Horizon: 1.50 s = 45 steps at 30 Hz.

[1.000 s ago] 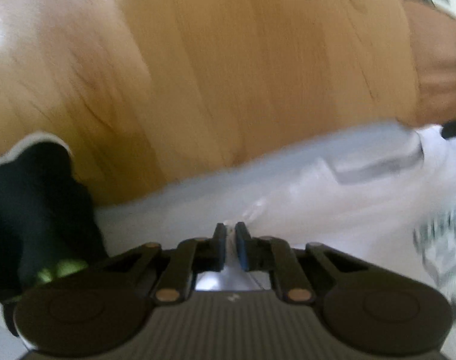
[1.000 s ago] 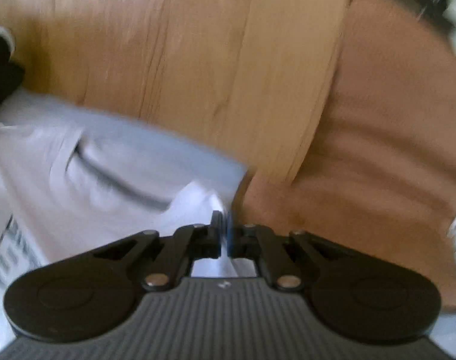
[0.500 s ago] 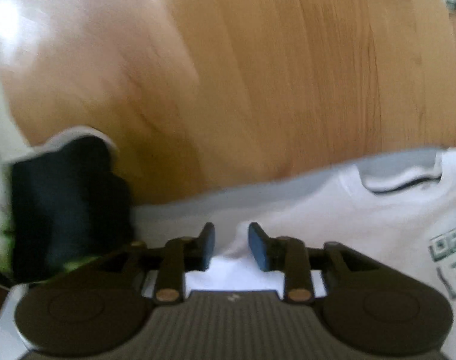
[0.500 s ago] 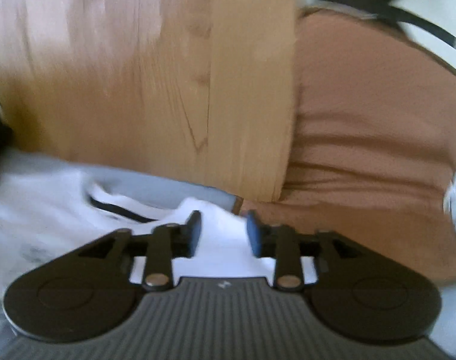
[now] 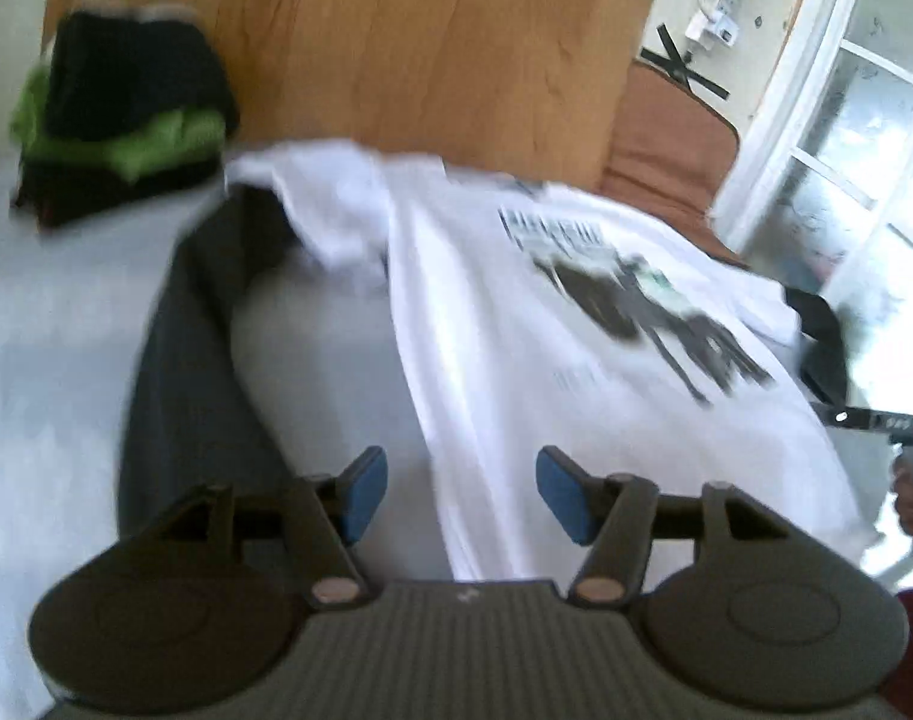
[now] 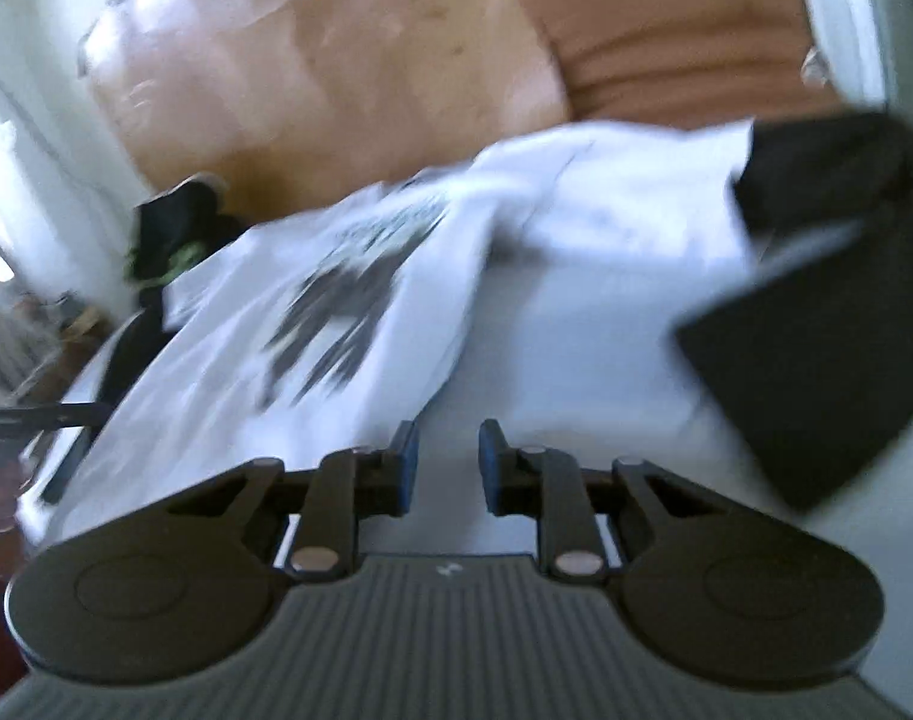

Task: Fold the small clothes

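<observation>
Apparently ready for a fold, the shirt (image 5: 504, 324) lay flat; the left gripper (image 5: 461, 495) gaped over its hem, the right gripper (image 6: 443, 465) beside it, empty.

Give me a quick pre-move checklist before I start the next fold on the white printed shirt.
1. Left tool open, holding nothing: ok.
2. Right tool open, holding nothing: ok.
3. White shirt print side up: ok.
4. Shirt lying flat: not ok, the far end is bunched.
5. Folded pile apart from the shirt: ok.
6. Dark cloth at the shirt's right edge, touching or overlapping: cannot tell, blurred.
</observation>
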Each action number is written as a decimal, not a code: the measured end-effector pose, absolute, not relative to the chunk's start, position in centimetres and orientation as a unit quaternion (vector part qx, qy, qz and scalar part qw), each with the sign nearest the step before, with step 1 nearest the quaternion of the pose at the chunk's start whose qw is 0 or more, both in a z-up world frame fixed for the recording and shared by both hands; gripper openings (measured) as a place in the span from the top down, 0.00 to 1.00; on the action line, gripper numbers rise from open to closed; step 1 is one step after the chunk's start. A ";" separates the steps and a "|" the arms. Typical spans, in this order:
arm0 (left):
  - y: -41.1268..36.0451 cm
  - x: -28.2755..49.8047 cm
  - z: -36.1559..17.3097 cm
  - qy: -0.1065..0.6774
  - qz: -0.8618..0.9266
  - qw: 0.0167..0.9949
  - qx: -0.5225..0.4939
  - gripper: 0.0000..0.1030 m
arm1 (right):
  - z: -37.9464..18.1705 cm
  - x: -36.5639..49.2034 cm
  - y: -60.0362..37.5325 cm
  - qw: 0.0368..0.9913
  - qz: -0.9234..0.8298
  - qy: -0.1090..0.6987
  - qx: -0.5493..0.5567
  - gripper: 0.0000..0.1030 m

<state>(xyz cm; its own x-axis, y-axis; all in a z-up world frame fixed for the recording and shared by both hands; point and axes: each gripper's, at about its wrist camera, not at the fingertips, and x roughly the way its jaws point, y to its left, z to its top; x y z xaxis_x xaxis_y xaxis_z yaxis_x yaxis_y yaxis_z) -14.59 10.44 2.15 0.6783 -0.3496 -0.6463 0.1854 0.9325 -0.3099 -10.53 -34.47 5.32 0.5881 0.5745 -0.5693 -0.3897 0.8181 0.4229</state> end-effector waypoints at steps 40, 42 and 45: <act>8.8 -24.2 2.7 0.405 -0.167 0.899 -0.024 0.71 | 8.1 -19.5 -38.5 0.896 0.175 0.408 -0.003 0.92; 8.7 -23.8 1.9 0.420 -0.156 0.894 -0.017 0.57 | 7.9 -18.9 -39.9 0.907 0.138 0.398 0.007 0.80; 9.1 -24.4 2.8 0.404 -0.154 0.902 -0.006 0.51 | 9.3 -17.6 -41.5 0.925 0.117 0.355 0.068 0.66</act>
